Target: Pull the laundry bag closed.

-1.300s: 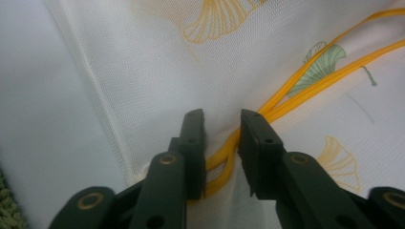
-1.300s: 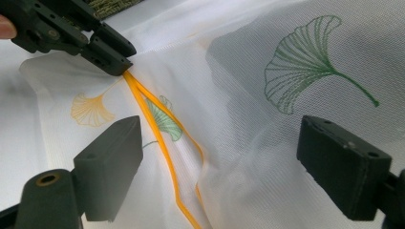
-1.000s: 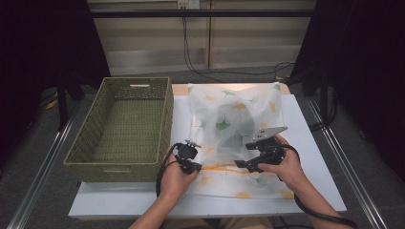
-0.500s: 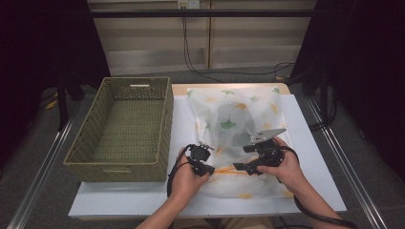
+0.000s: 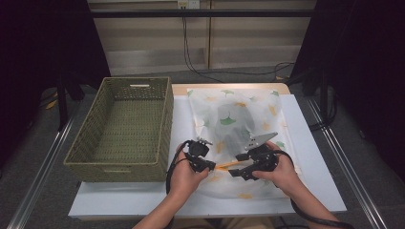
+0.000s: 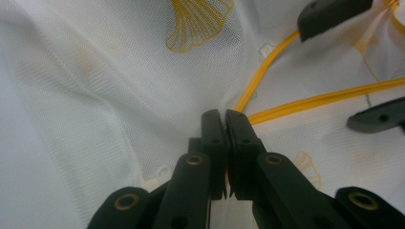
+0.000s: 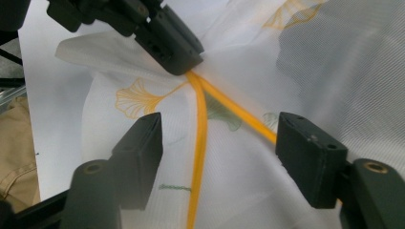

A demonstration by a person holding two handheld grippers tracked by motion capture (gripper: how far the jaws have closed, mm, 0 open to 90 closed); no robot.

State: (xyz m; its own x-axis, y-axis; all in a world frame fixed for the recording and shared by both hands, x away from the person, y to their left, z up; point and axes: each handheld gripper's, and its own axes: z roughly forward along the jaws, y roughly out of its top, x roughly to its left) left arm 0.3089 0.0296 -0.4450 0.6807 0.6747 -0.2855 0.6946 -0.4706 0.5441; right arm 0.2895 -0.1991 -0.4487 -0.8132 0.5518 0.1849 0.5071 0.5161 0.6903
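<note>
A white mesh bag [image 5: 239, 114] printed with ginkgo leaves lies on the white table [image 5: 315, 191]. Its yellow zipper [image 7: 200, 133] splits into two lines near the front edge. My left gripper [image 6: 224, 114] is shut on the bag where the zipper lines [image 6: 310, 100] meet, and it also shows in the high view [image 5: 215, 167]. Facing it, my right gripper [image 7: 219, 138] is open, and its jaws have just been closing. One zipper line runs between the right jaws without touching either pad. From above, the right gripper [image 5: 234, 170] sits close to the left one.
A woven green basket [image 5: 119, 171] with nothing in it stands at the table's left. Cables trail from both grippers toward the table's front edge. Dark curtains and metal rails flank the table. A dark shape shows through the mesh [image 5: 227, 114] in the bag's middle.
The left gripper has shifted a little to the right, toward the right gripper, taking the bag's edge along. The bag's fabric lies flatter. The right jaws stand narrower than before.
</note>
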